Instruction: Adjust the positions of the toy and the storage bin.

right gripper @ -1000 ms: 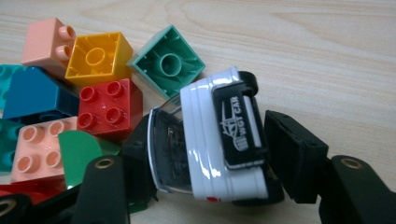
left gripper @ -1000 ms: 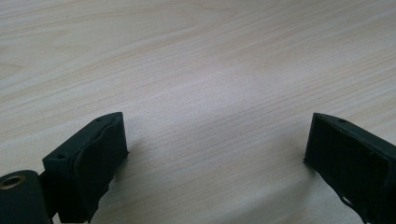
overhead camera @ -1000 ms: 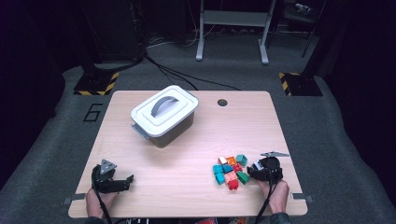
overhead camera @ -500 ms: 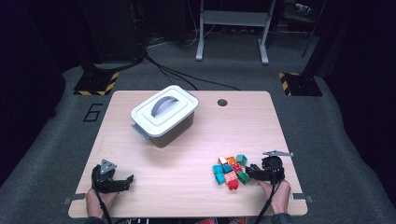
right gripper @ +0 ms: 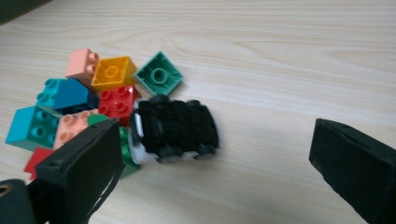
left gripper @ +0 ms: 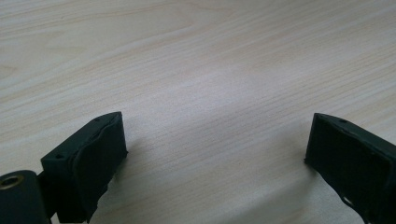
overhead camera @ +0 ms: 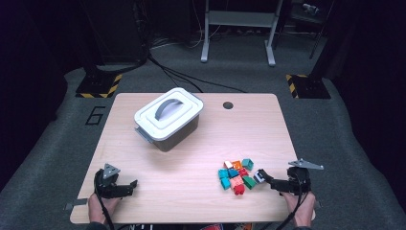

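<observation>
Right gripper view — toy car (right gripper: 175,129) just ahead, right tool (right gripper: 215,172) agape

The table top (overhead camera: 191,158) is lit evenly from above and looks bright, while the floor and the room around it stay very dim, almost black. The grey lidded box (overhead camera: 167,119) throws a soft shadow toward the near side. In the left gripper view, a pale shadow lies on the wood between the two jaws, and the jaws themselves are dark with little detail. In the right gripper view, the small black toy car (right gripper: 175,128), just beyond the left jaw, is blurred, and the bricks (right gripper: 112,72) beside it are a bit soft.
</observation>
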Demonstrator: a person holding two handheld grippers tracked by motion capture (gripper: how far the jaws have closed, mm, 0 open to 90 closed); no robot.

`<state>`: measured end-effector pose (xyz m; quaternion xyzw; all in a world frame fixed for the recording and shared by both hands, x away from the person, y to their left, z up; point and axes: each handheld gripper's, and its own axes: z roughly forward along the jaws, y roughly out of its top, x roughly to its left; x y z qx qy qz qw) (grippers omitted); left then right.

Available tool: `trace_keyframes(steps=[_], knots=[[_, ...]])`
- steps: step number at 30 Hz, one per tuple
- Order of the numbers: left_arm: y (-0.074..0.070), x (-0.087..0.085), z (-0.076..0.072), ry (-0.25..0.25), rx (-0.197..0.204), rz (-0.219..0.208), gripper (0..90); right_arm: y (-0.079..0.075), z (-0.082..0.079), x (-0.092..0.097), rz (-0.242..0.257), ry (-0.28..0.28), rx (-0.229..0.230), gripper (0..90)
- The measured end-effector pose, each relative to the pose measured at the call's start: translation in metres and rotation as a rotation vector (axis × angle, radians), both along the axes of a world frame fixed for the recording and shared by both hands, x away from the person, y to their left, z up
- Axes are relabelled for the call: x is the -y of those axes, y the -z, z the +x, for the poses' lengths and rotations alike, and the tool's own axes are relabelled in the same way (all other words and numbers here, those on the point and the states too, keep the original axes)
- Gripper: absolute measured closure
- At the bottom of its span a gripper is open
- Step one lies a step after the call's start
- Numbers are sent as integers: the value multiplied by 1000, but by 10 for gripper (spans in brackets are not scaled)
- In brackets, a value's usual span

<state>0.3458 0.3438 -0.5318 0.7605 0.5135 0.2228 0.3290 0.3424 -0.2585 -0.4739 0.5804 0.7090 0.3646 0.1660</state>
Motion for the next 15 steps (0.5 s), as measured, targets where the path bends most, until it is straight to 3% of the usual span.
trace_keyframes(steps=[4, 9, 13, 14, 15], knots=[[0, 0, 0, 26, -11, -1, 29, 9, -10, 19, 5, 19, 10, 0], [0, 0, 1, 38, -12, 0, 22, 32, -11, 26, -104, 2, -21, 0], [-1, 0, 1, 48, -15, 6, 22, 49, -7, 27, -134, -1, -28, 0], [0, 1, 2, 46, -3, 2, 23, 52, -8, 27, -142, 9, 6, 0], [0, 1, 2, 54, -4, 1, 22, 52, -8, 26, -146, 15, 6, 0]])
